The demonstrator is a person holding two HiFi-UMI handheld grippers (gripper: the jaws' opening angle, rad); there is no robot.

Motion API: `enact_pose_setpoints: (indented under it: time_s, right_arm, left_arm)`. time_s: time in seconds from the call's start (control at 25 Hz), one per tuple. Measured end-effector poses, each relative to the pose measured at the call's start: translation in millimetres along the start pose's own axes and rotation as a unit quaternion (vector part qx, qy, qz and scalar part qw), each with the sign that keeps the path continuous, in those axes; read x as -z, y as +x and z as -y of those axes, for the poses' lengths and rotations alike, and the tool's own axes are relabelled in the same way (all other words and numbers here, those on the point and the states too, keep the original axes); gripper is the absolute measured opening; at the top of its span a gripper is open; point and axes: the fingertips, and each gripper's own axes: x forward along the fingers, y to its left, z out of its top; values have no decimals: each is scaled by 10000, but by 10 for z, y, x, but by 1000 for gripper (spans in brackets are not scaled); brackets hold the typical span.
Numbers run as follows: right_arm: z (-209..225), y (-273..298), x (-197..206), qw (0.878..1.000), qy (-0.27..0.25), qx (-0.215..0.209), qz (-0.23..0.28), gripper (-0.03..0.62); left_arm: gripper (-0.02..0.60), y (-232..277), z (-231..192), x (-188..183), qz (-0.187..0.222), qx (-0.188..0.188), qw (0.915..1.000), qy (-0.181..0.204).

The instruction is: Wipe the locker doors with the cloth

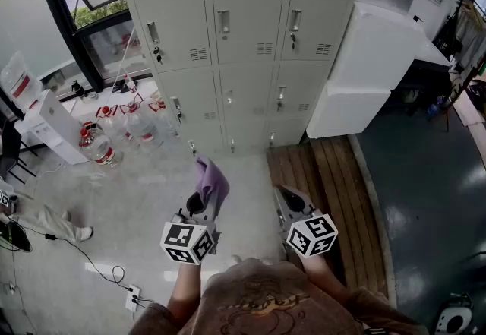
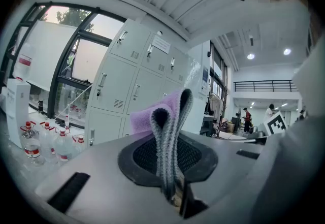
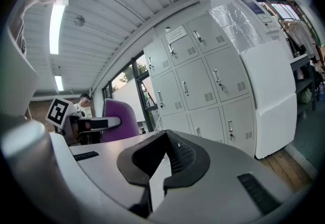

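Observation:
A purple cloth (image 1: 210, 180) stands up out of my left gripper (image 1: 199, 204), which is shut on it; in the left gripper view the folded cloth (image 2: 152, 115), purple with a grey edge, is pinched between the pads of that gripper (image 2: 171, 139). My right gripper (image 1: 287, 194) sits beside it to the right, shut and holding nothing (image 3: 163, 139). Both point at the grey lockers (image 1: 243, 37), which stand some way ahead across the floor. The locker doors (image 2: 132, 86) (image 3: 203, 86) are all closed, with handles and vents. The cloth (image 3: 119, 116) also shows in the right gripper view.
Several water bottles (image 1: 99, 147) stand on the floor left of the lockers, below a window. A large white wrapped unit (image 1: 372, 67) stands right of the lockers over wooden boards (image 1: 334, 197). A cable and power strip (image 1: 130, 297) lie at the lower left.

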Motion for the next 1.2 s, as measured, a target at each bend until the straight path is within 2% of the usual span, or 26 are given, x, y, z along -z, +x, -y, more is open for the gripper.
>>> enact_pose_setpoints:
  time_s: [0.2,0.72,1.2]
  right_arm:
    - [-41,-33,17,10000,-6,28,-14,-3]
    - [-160,-50,177,9995,115,298,-79,-3]
    - [-167,100,244,9964,29,849,87,-3]
  left_arm:
    - [41,-35,-40,29,-83,-44,10000,-14]
    - [41,-154,-158,-19,-108,192,9998,29]
    - [41,-71,-396,42,-120,615,9980,66]
